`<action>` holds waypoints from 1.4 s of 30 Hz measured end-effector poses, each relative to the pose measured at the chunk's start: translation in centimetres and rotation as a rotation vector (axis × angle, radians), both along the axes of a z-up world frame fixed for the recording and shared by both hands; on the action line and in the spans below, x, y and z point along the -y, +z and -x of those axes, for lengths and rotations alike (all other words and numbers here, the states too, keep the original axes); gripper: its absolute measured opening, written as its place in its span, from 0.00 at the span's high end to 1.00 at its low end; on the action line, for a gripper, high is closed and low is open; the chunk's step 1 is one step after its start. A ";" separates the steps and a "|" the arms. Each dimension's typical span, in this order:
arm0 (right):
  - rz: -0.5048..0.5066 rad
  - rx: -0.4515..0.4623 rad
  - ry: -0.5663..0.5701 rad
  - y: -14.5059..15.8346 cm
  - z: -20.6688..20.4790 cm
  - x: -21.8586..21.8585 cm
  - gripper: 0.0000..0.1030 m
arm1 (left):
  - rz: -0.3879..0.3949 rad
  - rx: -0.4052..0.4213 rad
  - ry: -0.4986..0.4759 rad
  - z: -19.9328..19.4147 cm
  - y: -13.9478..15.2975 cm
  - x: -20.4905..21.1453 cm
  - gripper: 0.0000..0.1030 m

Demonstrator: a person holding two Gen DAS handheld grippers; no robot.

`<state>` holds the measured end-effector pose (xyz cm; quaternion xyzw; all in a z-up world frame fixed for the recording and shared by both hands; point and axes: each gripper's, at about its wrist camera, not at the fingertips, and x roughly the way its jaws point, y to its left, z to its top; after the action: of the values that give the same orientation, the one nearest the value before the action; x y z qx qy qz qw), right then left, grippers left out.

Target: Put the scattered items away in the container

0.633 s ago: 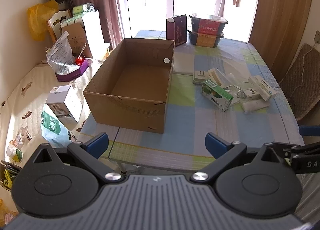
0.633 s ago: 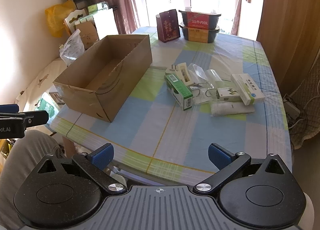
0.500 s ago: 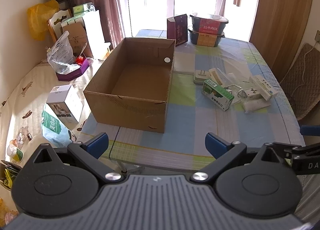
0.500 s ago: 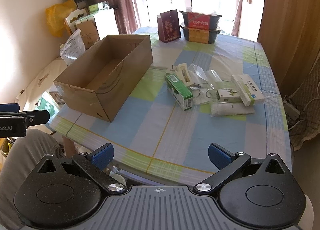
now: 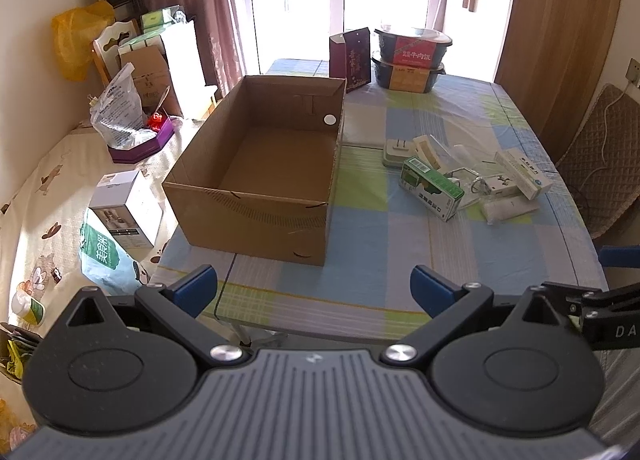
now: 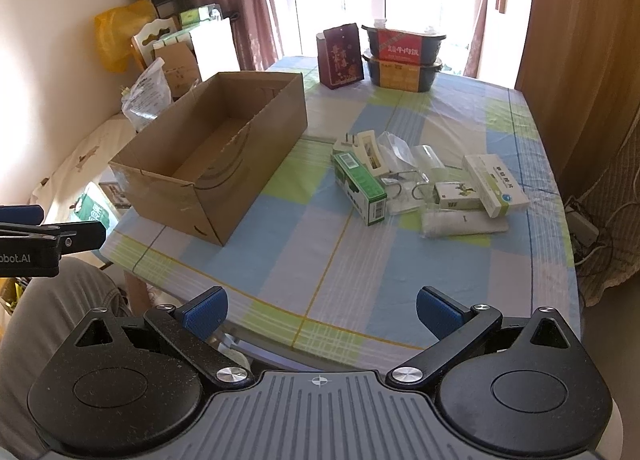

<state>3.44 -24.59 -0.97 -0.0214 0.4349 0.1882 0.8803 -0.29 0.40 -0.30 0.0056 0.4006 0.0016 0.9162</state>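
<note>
An open cardboard box [image 5: 260,168] stands empty at the bench's [image 6: 320,260] left side, about 11 o'clock from the left gripper [image 5: 314,286], whose jaws are spread wide and hold nothing. At 1 o'clock lies the scatter: a green carton [image 6: 360,188], a white plug adapter [image 5: 396,150], clear wrappers, small white medicine boxes [image 6: 494,184] and a white packet [image 6: 460,222]. The right gripper [image 6: 322,310] hangs over the near edge, jaws likewise wide and empty.

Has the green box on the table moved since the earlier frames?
No. The green box still lies to the right of the cardboard box, in the same pile of scattered items; only the camera view shifts slightly.
</note>
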 end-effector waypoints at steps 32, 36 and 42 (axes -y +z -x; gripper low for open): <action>0.022 0.014 -0.003 0.0 0.3 -0.6 0.00 | -0.011 -0.010 -0.020 -0.3 -0.1 0.6 0.01; 0.023 0.016 -0.003 0.0 0.3 -0.6 0.00 | -0.012 -0.012 -0.018 -0.4 -0.1 0.6 0.01; 0.023 0.011 -0.002 -0.3 0.3 -0.6 0.00 | -0.016 -0.019 -0.022 -0.4 -0.3 0.7 0.01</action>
<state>3.12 -23.99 -1.31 -0.0322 0.4321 0.1823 0.8826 0.09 -0.25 -0.65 0.0172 0.4093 -0.0053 0.9122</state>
